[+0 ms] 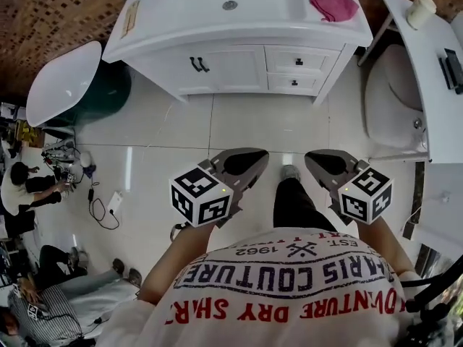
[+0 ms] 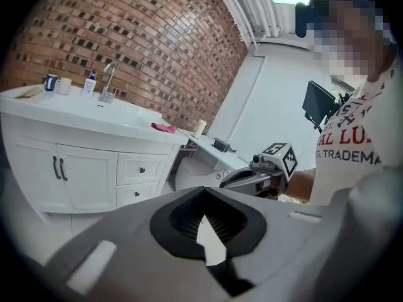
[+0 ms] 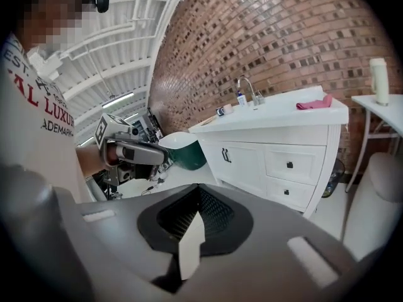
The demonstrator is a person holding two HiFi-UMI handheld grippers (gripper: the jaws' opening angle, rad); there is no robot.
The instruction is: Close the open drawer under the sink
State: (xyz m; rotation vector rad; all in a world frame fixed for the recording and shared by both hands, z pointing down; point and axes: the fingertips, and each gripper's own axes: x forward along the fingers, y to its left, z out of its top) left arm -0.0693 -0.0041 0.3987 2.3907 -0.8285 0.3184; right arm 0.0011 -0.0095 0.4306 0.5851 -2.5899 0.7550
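Starting at the upper left of the head view, a white tub (image 1: 64, 82) sits beside the sink cabinet (image 1: 224, 67). Its two drawers (image 1: 299, 61) are at the top, right of the middle. They run wide from side to side, with their fronts facing the person, and both look pushed in. Lower down, the left hand-held gripper (image 1: 253, 165) and right hand-held gripper (image 1: 318, 163) hang over the floor (image 1: 239, 129). Their jaws are pressed together, holding nothing, well apart from the drawers.

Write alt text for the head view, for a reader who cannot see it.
A person stands on a pale tiled floor facing a white sink vanity, holding the left gripper and right gripper low near the body, both shut and empty. The vanity's two drawers look closed, and a pink cloth lies on its countertop.
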